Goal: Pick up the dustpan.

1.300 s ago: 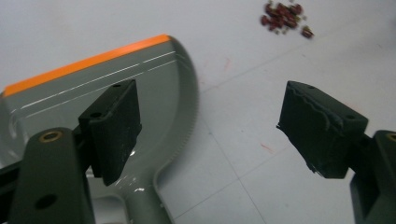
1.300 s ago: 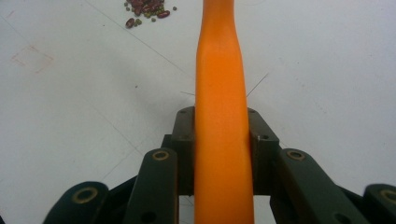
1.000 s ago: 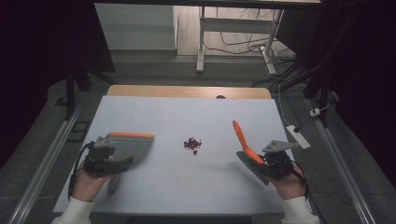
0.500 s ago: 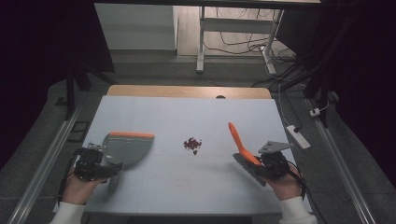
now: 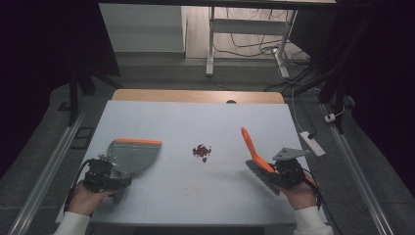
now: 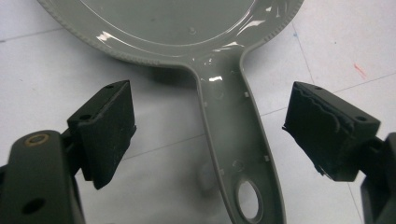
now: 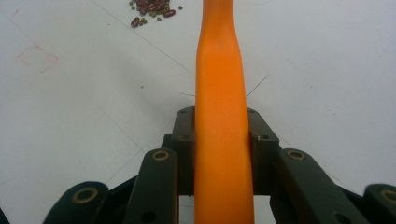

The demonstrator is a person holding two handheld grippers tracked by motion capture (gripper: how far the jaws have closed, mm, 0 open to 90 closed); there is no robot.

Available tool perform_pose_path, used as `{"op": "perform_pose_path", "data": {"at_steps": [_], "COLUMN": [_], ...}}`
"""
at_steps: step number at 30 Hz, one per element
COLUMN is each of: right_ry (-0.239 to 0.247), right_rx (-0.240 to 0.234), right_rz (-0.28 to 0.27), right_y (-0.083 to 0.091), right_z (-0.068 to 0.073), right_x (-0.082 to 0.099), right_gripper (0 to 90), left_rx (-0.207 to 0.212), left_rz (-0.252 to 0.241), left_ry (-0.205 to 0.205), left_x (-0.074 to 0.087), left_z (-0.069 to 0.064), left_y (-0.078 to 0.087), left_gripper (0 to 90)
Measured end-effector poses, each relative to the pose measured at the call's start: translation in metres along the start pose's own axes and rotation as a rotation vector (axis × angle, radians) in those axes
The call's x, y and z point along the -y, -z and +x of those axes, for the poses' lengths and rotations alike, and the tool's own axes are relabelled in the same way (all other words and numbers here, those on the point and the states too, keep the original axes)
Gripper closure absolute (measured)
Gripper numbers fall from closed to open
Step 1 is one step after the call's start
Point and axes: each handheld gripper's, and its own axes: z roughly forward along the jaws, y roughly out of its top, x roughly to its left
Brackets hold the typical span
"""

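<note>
At the near left, the grey dustpan (image 5: pixel 131 155) is laid flat on the table (image 5: pixel 195 117), its handle pointing near-left between the parted jaws of the left gripper (image 5: pixel 113 177), which have just been opening. Nothing is seen in its tray. A small pile of beans (image 5: pixel 201 151) is seen mid-table. At the near right, the orange brush (image 5: pixel 253 150) is clamped by the right gripper (image 5: pixel 275 171), its handle slanting far-left.

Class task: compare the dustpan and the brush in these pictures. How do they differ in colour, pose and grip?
Colour: the dustpan is grey with an orange front edge; the brush has an all-orange handle and dark bristles.
Pose: the dustpan lies flat on the table; the brush is tilted, handle up.
Grip: the left gripper stands open around the dustpan's handle, pads clear of it; the right gripper is clamped on the brush handle.
Shared: both flank the beans.
</note>
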Motion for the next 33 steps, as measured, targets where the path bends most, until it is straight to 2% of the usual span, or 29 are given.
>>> {"op": "perform_pose_path", "data": {"at_steps": [4,9,14,21,28,33], "right_ry": [0.002,0.007,0.010,0.011,0.012,0.014], "right_rx": [0.001,0.000,-0.003,-0.004,-0.001,0.002], "right_rz": [-0.001,0.002,0.007,0.009,0.006,0.014], "right_y": [0.000,-0.001,-0.003,-0.004,-0.004,-0.004], "right_z": [0.000,0.001,0.003,0.002,0.001,0.001], "right_x": [0.000,-0.001,-0.001,0.000,0.000,0.000], "right_gripper": [70.2,70.3,70.2,70.3,70.3,70.3], "left_rx": [0.000,0.017,0.034,0.051,0.056,0.084], "left_rz": [0.013,-0.003,0.002,-0.016,-0.030,-0.032], "left_ry": [0.005,0.020,0.039,0.072,0.077,0.086], "left_x": [0.000,-0.003,-0.003,-0.003,-0.003,-0.004], "left_z": [0.000,-0.002,-0.001,0.003,0.003,0.006], "left_y": [-0.006,-0.015,-0.024,-0.024,-0.022,-0.022], "left_gripper": [18.1,23.3,30.5,41.2,52.6,55.2]}}
